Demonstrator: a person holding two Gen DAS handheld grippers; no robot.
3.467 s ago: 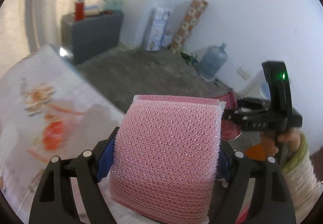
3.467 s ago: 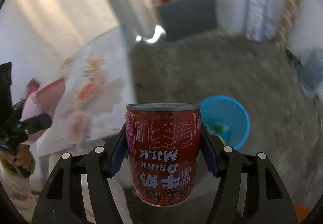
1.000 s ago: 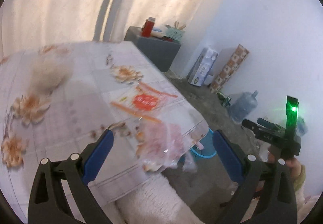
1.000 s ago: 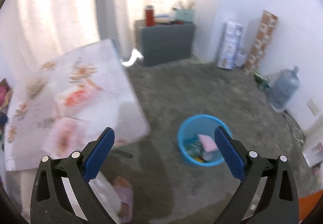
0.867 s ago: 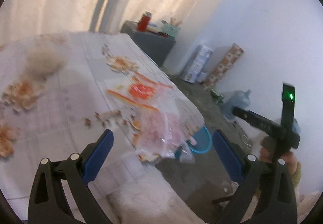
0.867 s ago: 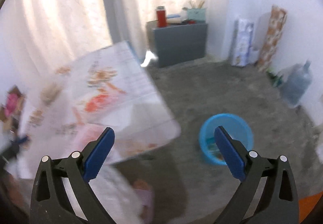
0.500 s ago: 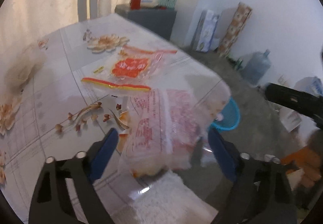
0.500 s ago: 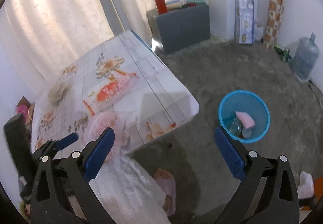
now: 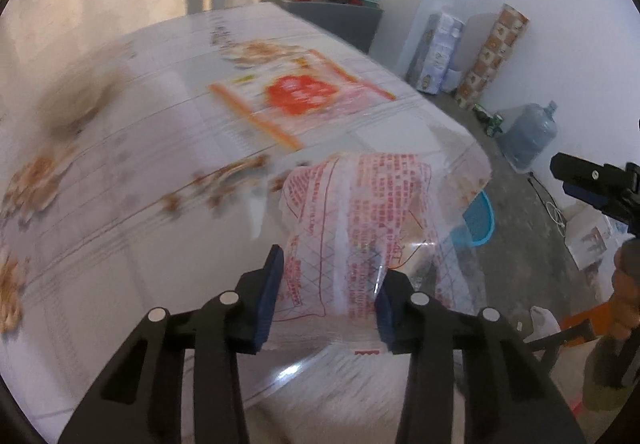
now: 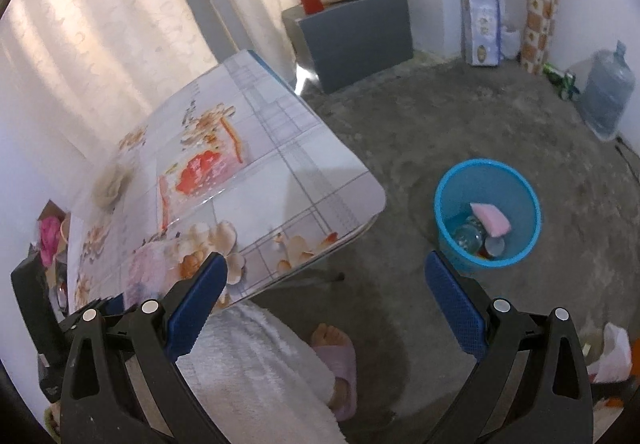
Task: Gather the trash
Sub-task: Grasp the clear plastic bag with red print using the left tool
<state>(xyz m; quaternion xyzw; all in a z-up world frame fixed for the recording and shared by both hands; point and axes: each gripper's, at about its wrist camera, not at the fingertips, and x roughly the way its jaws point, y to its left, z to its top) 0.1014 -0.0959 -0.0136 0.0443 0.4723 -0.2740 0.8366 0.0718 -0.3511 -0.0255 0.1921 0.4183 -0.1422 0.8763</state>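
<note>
Since a second ago, the left claw (image 9: 326,294) has dropped onto the clear red-printed bag (image 9: 360,228) at the surface's (image 9: 160,124) near corner, jaws closing around it. Beyond that corner, the right claw (image 10: 326,296) gapes empty; the blue bin (image 10: 486,212) waits farther off.

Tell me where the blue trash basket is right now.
In the right wrist view the blue trash basket stands on the grey floor, right of the floral table's near corner, already holding a pink sponge.
</note>
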